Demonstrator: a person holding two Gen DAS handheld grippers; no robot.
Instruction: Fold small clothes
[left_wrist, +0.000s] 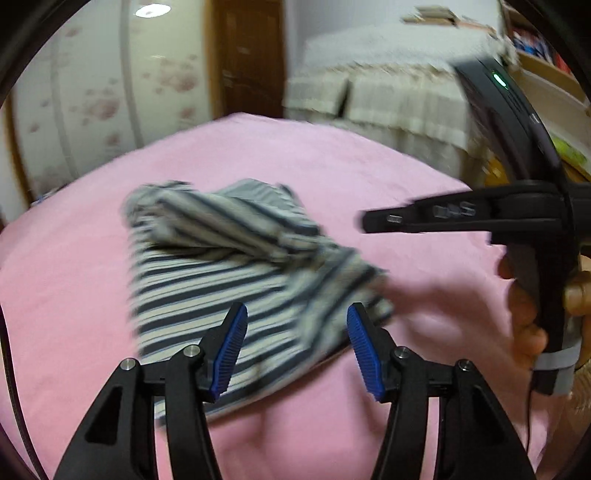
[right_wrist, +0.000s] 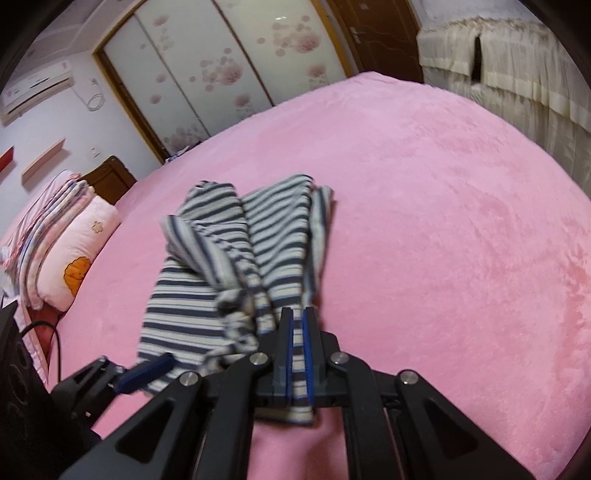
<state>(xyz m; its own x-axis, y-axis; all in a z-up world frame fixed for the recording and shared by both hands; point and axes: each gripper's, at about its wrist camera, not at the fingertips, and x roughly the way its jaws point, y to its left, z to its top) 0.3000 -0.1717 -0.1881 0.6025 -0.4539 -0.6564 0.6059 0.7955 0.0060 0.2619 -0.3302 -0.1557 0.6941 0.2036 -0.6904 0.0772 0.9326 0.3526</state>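
Observation:
A small garment with dark blue and white stripes (left_wrist: 207, 273) lies crumpled on the pink bedspread (left_wrist: 332, 166), partly folded over itself. My left gripper (left_wrist: 297, 350) hovers over its near edge, open, and its blue pads (left_wrist: 232, 350) do not press the cloth. In the right wrist view my right gripper (right_wrist: 297, 314) is shut on a bunched edge of the striped garment (right_wrist: 229, 258), and striped fabric shows between its pads. One blue pad of the left gripper's fingers (right_wrist: 147, 371) reaches in at the lower left. From the left wrist, the right gripper (left_wrist: 373, 221) comes in from the right, held by a person's hand (left_wrist: 524, 314).
Pillows and folded bedding (right_wrist: 74, 251) are stacked at the bed's left end. A wardrobe with floral sliding doors (right_wrist: 221, 74) and a brown door (left_wrist: 251, 55) stand behind the bed. Cream-covered furniture (right_wrist: 517, 74) sits to the right. The pink bedspread (right_wrist: 461, 221) stretches wide on the right.

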